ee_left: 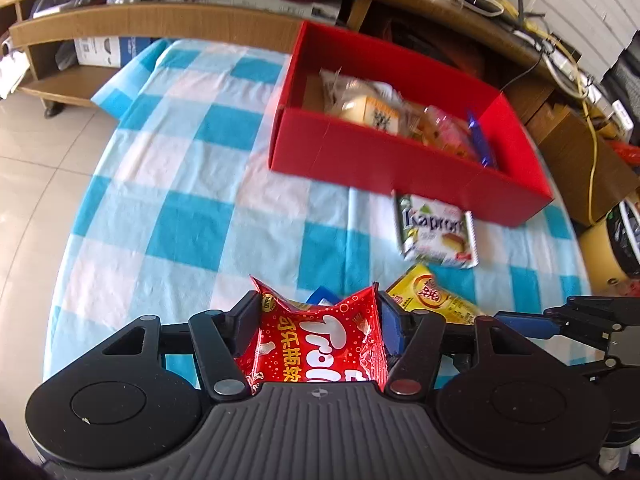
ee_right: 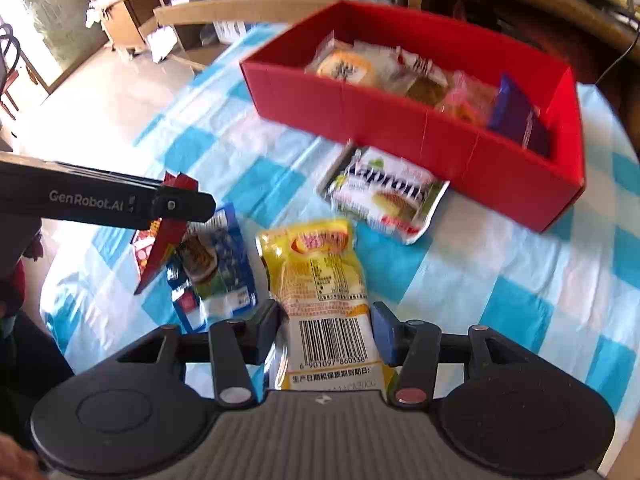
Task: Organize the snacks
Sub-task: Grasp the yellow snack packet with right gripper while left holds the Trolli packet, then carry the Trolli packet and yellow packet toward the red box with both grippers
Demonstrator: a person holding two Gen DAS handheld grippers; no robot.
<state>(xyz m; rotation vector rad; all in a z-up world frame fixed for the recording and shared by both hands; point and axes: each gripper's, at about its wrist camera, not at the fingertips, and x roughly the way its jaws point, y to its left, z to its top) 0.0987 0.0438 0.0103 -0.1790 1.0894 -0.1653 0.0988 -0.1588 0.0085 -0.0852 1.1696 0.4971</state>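
Right wrist: yellow packet in gripper

The table carries a blue-and-white checked cloth. A red box stands on the cloth. Just in front of the box lies a white-green packet; farther from it, a blue packet.

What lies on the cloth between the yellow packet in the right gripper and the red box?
In the right wrist view, the white Kapron packet lies between the yellow packet and the red box, close to its front wall.
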